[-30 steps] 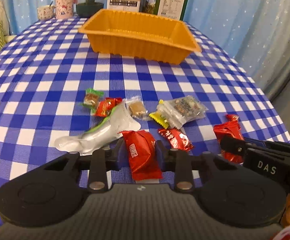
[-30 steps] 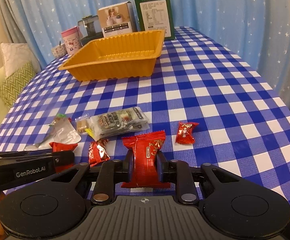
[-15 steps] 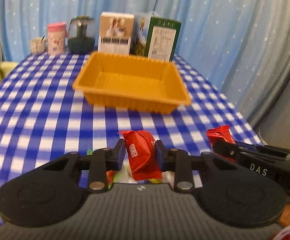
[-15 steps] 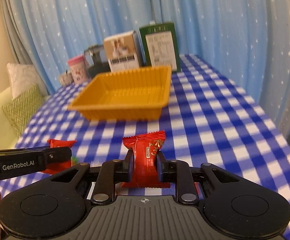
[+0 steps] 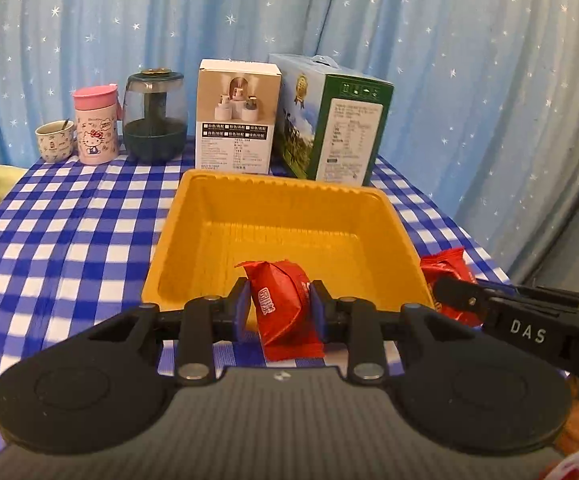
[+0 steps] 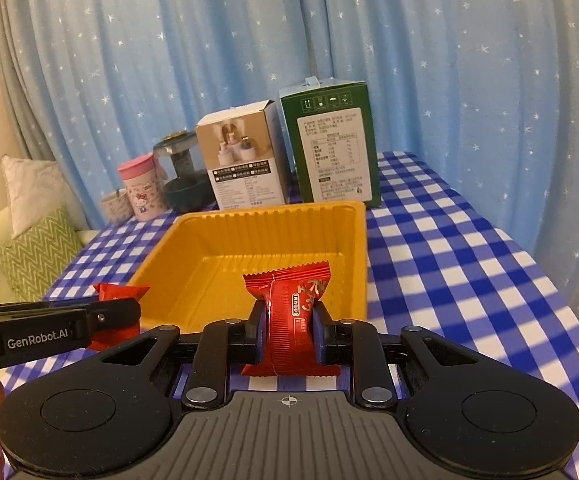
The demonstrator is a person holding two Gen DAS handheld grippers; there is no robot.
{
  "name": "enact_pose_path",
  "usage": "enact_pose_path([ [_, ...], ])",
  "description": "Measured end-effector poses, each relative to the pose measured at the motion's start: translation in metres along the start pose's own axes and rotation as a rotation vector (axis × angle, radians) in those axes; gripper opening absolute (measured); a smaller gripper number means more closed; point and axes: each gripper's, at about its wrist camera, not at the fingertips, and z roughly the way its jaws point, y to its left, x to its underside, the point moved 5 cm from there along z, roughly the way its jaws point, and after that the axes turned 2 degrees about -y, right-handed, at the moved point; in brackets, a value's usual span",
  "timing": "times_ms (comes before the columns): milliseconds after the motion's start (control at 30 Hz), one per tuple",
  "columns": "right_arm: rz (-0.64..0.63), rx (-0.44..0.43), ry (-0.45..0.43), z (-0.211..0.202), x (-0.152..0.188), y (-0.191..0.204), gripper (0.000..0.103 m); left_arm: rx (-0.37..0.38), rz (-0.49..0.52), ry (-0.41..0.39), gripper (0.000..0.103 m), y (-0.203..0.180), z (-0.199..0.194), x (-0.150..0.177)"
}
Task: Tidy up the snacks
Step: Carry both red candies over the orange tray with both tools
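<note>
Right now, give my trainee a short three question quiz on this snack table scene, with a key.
1. True or false: the orange tray already holds a snack.
2. What does the left gripper hold? A) a red snack packet B) a pink cup C) nothing
3. Fill in: the right gripper is shut on a ____ packet.

Key
1. False; the tray's floor is bare.
2. A; the left packet sits between its fingers.
3. Red; the right packet is pinched upright, near the tray's front rim.
</note>
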Motion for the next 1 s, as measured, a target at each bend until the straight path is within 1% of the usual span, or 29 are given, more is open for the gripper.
enact_pose_path([
  [200,0.023,-0.01,0.017,0.039,-0.01,-0.004,0.023,0.027,-0.01,-0.024,0.028,0.013,0.031,-0.015],
  [267,0.027,-0.013,0.015,0.05,-0.015,-0.004,0.023,0.025,-0.01,-0.019,0.028,0.016,0.041,-0.017],
  [533,0.045,-0.008,0.044,0.086,-0.019,-0.008,0.023,0.033,-0.03,-0.021,0.029,0.024,0.064,-0.021],
  [600,0.043,-0.007,0.048,0.089,-0.019,-0.009,0.023,0.032,-0.03,-0.02,0.029,0.025,0.068,-0.021],
  [667,0.05,-0.004,0.052,0.091,-0.018,-0.011,0.023,0.025,-0.032,-0.019,0.038,0.027,0.069,-0.02],
  [767,0.058,-0.002,0.056,0.091,-0.017,-0.012,0.023,0.015,-0.026,-0.003,0.038,0.028,0.069,-0.017],
  [1000,0.056,-0.012,0.05,0.091,-0.017,-0.008,0.023,0.018,-0.029,-0.005,0.038,0.029,0.066,-0.015],
])
